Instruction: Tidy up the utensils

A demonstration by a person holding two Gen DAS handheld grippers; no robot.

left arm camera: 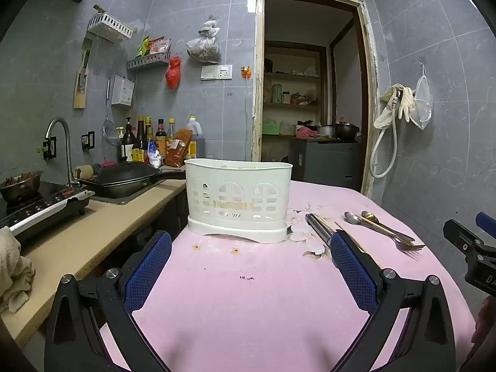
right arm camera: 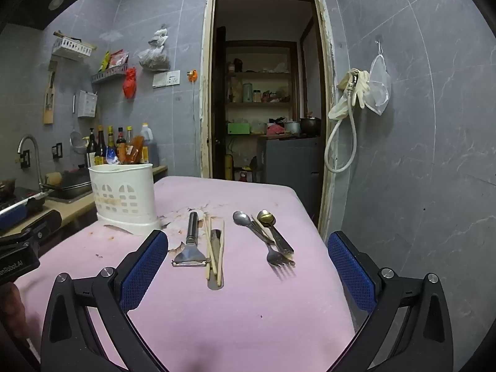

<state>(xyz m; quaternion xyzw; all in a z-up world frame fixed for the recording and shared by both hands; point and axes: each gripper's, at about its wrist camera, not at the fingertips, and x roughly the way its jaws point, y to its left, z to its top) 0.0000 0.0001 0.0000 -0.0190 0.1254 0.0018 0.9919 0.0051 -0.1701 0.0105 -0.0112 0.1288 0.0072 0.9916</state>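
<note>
While our left gripper (left arm camera: 250,259) and right gripper (right arm camera: 248,255) hold fingers wide, empty, white caddy (left arm camera: 238,200) upright, contents unseen, utensils (right arm camera: 266,237) beside it on pink surface (right arm camera: 241,310).

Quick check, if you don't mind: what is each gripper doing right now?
Left gripper: open, holding nothing.
Right gripper: open, holding nothing.

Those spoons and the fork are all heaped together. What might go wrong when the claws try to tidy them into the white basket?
The fork and spoons overlap, so lifting one may drag another. The white basket stands near the table's left edge; a bump might push it off. Chopsticks lie flat and thin, hard to pinch.
</note>
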